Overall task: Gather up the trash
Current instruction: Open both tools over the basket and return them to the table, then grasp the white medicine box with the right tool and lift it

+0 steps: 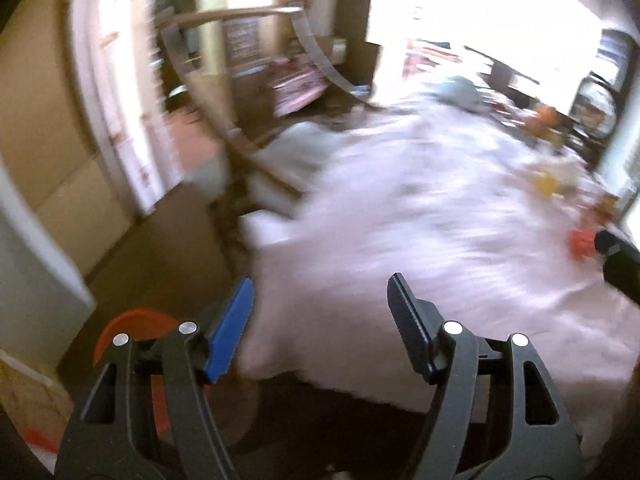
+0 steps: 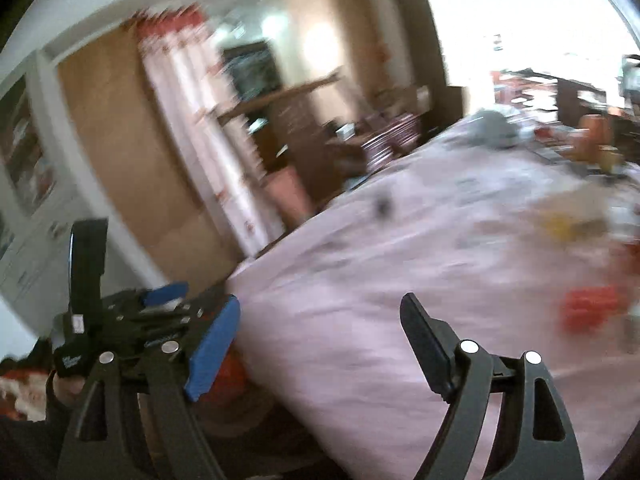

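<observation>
Both pictures are blurry. A big table with a pale pink cloth [image 1: 420, 240] fills the middle of each view. Its near edge and left corner are close in front of the tools, and the cloth hangs down over that edge. To the left of the table there is brown floor [image 1: 168, 248] and open room, running up to a tall white door [image 1: 116, 92].

The left gripper [image 1: 320, 312] is wide apart, one blue finger and one dark finger, with nothing between them. It hangs over the near left corner of the table. The right gripper [image 2: 320, 340] is wide apart too and holds nothing. It hangs over the near edge.

The trash lies near the right edge of the table. I can count one red piece [image 2: 592, 312] and one yellow piece [image 2: 564, 226] farther back, well apart from both tools. More small things sit at the far right corner, too blurry to count. I cannot tell which way the pieces point.
</observation>
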A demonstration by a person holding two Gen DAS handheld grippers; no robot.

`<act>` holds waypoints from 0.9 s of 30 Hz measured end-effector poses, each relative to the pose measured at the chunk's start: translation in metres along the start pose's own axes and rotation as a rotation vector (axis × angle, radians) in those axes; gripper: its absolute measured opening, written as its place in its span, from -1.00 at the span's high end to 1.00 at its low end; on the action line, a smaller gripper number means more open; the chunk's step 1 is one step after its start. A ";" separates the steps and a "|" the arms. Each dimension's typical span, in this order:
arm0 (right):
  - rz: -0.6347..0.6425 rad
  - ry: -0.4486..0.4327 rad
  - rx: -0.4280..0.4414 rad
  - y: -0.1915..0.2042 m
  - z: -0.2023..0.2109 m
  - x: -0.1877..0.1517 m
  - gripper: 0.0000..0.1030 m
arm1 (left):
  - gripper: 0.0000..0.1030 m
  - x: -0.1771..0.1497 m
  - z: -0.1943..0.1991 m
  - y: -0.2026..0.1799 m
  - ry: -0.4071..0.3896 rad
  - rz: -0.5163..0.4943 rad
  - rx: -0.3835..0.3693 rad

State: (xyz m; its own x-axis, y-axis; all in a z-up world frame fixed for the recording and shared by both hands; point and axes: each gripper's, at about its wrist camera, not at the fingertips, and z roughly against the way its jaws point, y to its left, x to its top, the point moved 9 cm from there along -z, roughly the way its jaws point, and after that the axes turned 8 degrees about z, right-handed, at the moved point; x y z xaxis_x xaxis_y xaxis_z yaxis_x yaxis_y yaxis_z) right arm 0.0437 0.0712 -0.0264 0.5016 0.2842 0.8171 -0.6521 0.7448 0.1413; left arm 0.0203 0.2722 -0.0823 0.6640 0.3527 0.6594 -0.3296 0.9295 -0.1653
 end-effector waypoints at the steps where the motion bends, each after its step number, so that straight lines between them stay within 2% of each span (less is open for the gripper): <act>1: -0.024 -0.030 -0.044 -0.024 0.020 0.002 -0.61 | -0.34 0.003 0.000 -0.023 -0.003 -0.033 -0.026; 6: -0.124 -0.111 -0.206 -0.119 0.092 -0.005 -0.67 | -0.37 0.013 -0.002 -0.133 -0.021 -0.174 -0.143; 11: -0.205 -0.134 -0.349 -0.199 0.143 -0.022 -0.67 | -0.37 0.008 -0.016 -0.215 0.026 -0.249 -0.233; 17: -0.270 -0.135 -0.429 -0.258 0.168 -0.048 -0.72 | -0.38 0.001 -0.027 -0.268 0.037 -0.317 -0.251; 27: -0.365 -0.017 -0.467 -0.311 0.138 -0.080 -0.72 | -0.40 -0.002 -0.069 -0.307 0.091 -0.339 -0.245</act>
State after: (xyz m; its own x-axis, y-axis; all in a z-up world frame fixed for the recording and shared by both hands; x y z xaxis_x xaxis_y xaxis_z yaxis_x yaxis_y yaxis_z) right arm 0.1282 -0.2668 -0.0592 0.6347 -0.0469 0.7714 -0.1179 0.9806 0.1566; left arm 0.1658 -0.0063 -0.0836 0.7677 0.0205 0.6404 0.0796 0.9887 -0.1271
